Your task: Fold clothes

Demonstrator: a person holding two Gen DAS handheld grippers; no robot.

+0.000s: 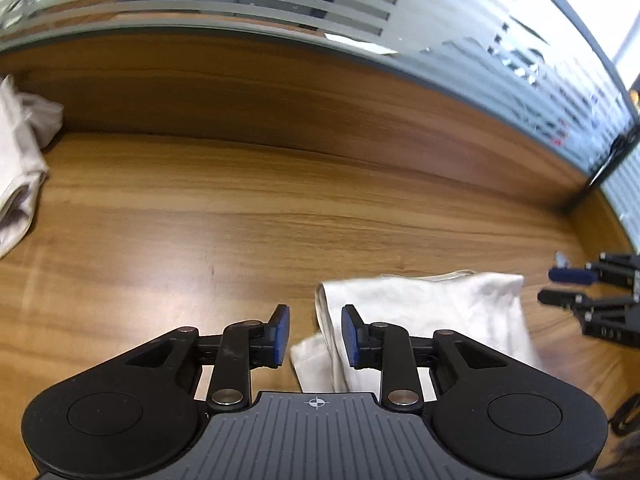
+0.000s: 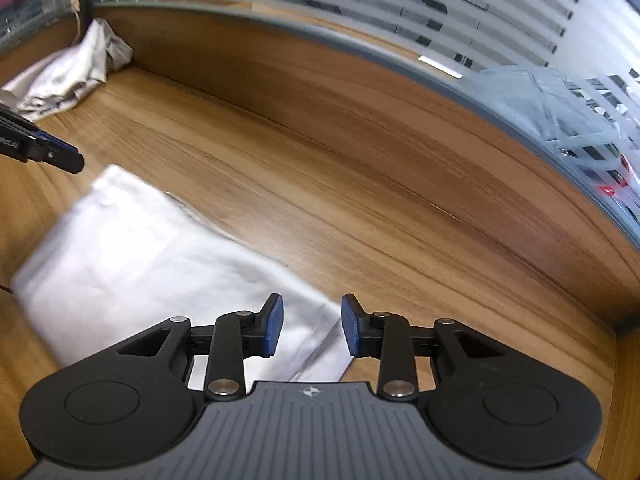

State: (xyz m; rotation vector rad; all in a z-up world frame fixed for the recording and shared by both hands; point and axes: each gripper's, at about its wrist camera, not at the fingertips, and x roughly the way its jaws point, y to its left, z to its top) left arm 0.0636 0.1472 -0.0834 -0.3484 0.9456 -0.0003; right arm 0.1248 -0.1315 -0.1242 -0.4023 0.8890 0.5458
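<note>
A folded white garment [image 1: 432, 312] lies flat on the wooden desk [image 1: 240, 208]. My left gripper [image 1: 315, 334] hovers open over the garment's left edge, with nothing between its blue pads. The right gripper [image 1: 560, 286] shows at the far right of this view, just past the garment's right edge. In the right wrist view the same garment [image 2: 140, 256] spreads to the left, and my right gripper [image 2: 312, 326] stands open above its near right corner. The left gripper's fingertip [image 2: 60, 158] pokes in at the left edge.
A crumpled pile of pale clothes [image 2: 68, 72] sits at the desk's back left corner, also seen as clothes [image 1: 20, 152]. A wooden back panel topped with striped frosted glass [image 1: 240, 0] walls the desk behind and to the right.
</note>
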